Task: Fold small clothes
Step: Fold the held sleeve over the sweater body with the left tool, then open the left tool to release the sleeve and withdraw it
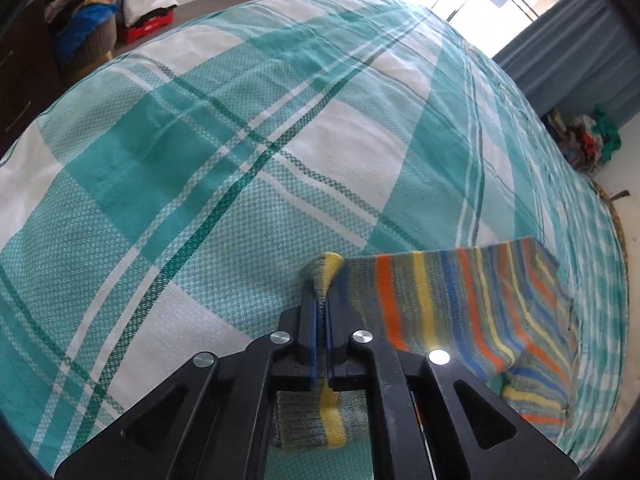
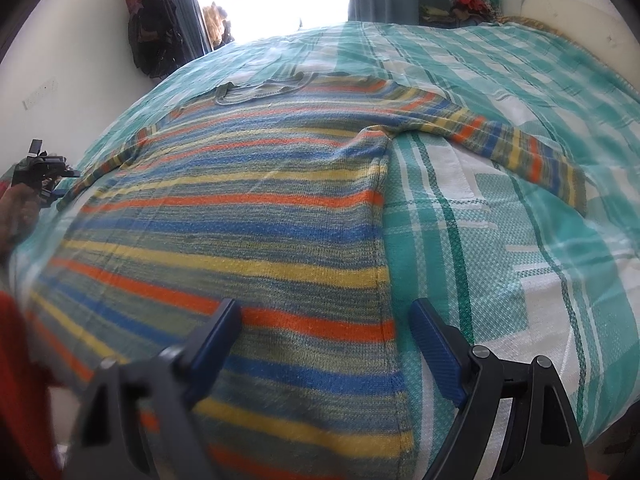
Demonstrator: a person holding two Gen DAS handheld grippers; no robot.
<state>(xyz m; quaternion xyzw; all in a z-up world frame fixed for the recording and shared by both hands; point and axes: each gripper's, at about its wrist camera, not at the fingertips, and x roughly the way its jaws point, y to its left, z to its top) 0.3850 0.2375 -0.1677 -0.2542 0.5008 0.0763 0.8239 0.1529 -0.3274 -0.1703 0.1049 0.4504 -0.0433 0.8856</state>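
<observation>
A striped knit sweater (image 2: 240,216) in blue, yellow, orange and grey lies spread flat on the bed, neck toward the window, one sleeve (image 2: 516,148) stretched out to the right. My left gripper (image 1: 320,296) is shut on the cuff end of the other sleeve (image 1: 460,304), a bunch of yellow knit sticking out past its tips. That left gripper (image 2: 44,178) also shows far left in the right wrist view, held by a hand. My right gripper (image 2: 324,316) stands open just above the sweater's right side seam near the hem, one finger over the knit, the other over the sheet.
The bed is covered with a teal and white checked sheet (image 1: 208,152). Piles of clothes (image 1: 80,4) and a red crate (image 1: 148,28) stand beyond the far edge. Blue curtains (image 1: 576,48) and a bright window lie behind, with more clothes (image 1: 588,140) on the floor at right.
</observation>
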